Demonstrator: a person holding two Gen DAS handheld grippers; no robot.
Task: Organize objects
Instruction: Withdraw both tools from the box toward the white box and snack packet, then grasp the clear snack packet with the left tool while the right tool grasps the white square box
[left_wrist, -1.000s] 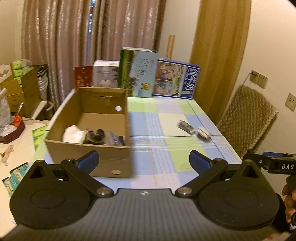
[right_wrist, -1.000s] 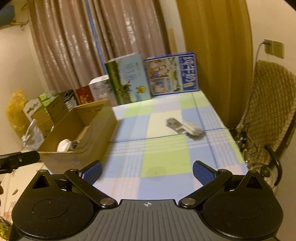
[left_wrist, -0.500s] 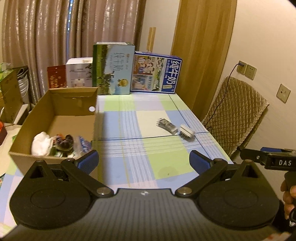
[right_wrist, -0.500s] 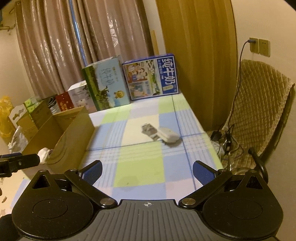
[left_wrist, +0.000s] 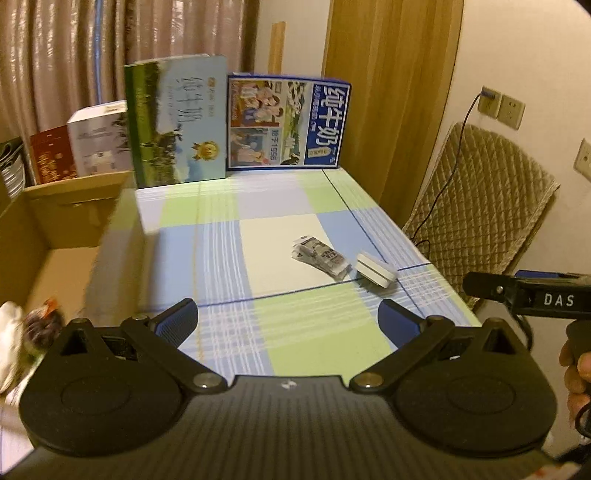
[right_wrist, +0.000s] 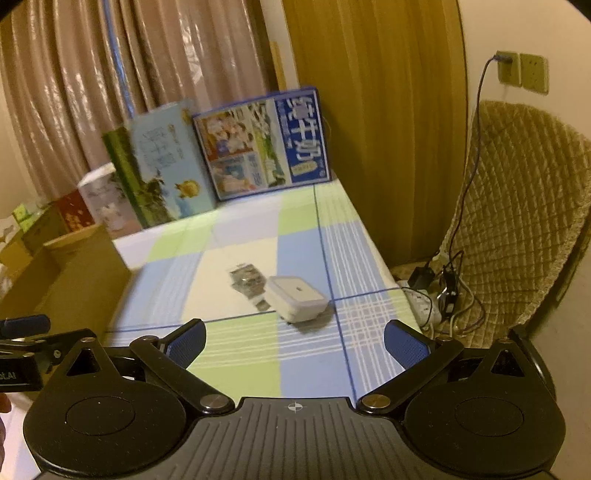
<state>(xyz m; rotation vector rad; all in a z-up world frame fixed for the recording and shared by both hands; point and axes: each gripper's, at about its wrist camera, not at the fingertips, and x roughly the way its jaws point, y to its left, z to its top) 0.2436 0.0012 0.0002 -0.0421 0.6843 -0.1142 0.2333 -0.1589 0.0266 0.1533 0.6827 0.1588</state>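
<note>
1. Tablecloth in blue, green and cream checks is covering the surface, seen in both wrist views.
2. The left tool is hanging above the near part of the surface with its blue-padded fingers spread wide and nothing between them.
3. The right tool is likewise standing wide apart and empty, pointing toward the middle of the surface; its body is also showing at the right edge of the left wrist view, with part of a hand gripping it.
4. A white box, small and rounded, is lying on the cloth ahead of both tools, near the right edge of the surface.
5. A crinkled printed packet is lying just beside the white box, on its far left side; whether the two are touching is hard to tell.
6. A cardboard box is sitting open at the left of the surface, with a white crumpled item and something dark inside, both blurred.
7. Two milk cartons are standing upright at the far end: a green and pale blue one and a blue one to its right.
8. A quilted chair is standing to the right of the surface, by a wall socket.
</note>
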